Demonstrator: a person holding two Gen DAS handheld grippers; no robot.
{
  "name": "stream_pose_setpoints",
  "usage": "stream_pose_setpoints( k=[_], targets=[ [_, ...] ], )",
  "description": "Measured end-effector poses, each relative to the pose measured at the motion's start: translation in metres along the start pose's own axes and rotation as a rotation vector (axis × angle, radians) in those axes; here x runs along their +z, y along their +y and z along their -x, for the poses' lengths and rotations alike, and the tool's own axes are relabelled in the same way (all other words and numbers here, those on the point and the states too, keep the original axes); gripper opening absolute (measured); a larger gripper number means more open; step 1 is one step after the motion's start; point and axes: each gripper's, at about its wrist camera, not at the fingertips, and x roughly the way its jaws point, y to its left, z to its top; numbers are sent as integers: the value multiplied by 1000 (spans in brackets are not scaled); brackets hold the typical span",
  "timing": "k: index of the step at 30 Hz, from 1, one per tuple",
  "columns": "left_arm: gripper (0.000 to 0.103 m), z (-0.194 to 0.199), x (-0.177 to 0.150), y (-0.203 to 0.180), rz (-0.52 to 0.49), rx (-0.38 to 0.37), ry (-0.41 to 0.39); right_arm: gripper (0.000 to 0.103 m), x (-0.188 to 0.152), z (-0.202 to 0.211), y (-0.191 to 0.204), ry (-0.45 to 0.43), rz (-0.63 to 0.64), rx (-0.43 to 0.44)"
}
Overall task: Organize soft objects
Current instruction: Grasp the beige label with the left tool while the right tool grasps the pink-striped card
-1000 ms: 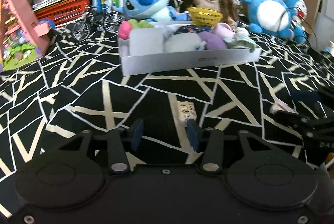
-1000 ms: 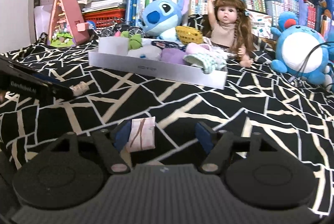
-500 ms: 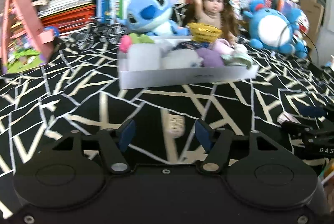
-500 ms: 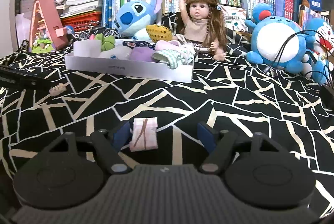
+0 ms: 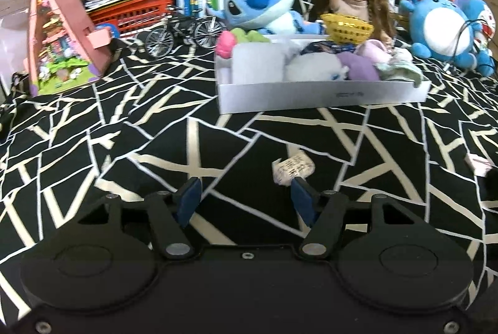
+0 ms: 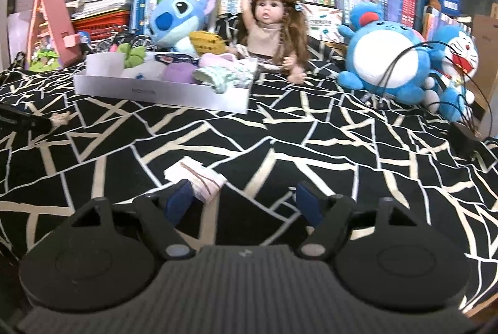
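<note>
A white shallow box (image 5: 323, 94) full of soft items sits on the black patterned cloth; it also shows in the right wrist view (image 6: 162, 93). My left gripper (image 5: 246, 200) is open and empty, with a small cream printed pouch (image 5: 292, 169) lying just ahead of its right finger. My right gripper (image 6: 242, 201) is open, with a small white pouch with brown stripes (image 6: 196, 177) on the cloth beside its left finger. The left gripper's tip (image 6: 25, 122) shows at the left edge next to the cream pouch (image 6: 60, 118).
Behind the box stand a blue Stitch plush (image 5: 261, 4), a doll (image 6: 270, 32), a round blue plush (image 6: 386, 60) with a black cable, a toy bicycle (image 5: 183, 32) and a pink toy house (image 5: 59, 38). Bookshelves fill the back.
Both grippers have opened wider. The left view has shifted so the cream pouch lies towards the right finger. The right gripper has swung right and the striped pouch now sits by its left finger.
</note>
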Motion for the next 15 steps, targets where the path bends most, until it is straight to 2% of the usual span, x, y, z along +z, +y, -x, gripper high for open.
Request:
stream_pose_setpoints(
  k=[5,8,10,13,14,15],
  targets=[
    [62,-2,2,8,26,49,10,85,1,-5,-7,10,-41,-64],
    [64,-3,4,9,43,111,17,87,1,-4,-10,1,-68,-81],
    [64,-2,5,10,64,145,16,88,0,-1,-11,-13,-86,-65],
    [65,2,7,13,130,136,9,89,0,5,-8,-50,-109,-16],
    [67,6,7,13,152,132,-1,90,0,6,-6,-60,-111,-9],
    [72,10,7,12,169,137,-16,91,0,7,-4,-75,-118,-2]
  ],
)
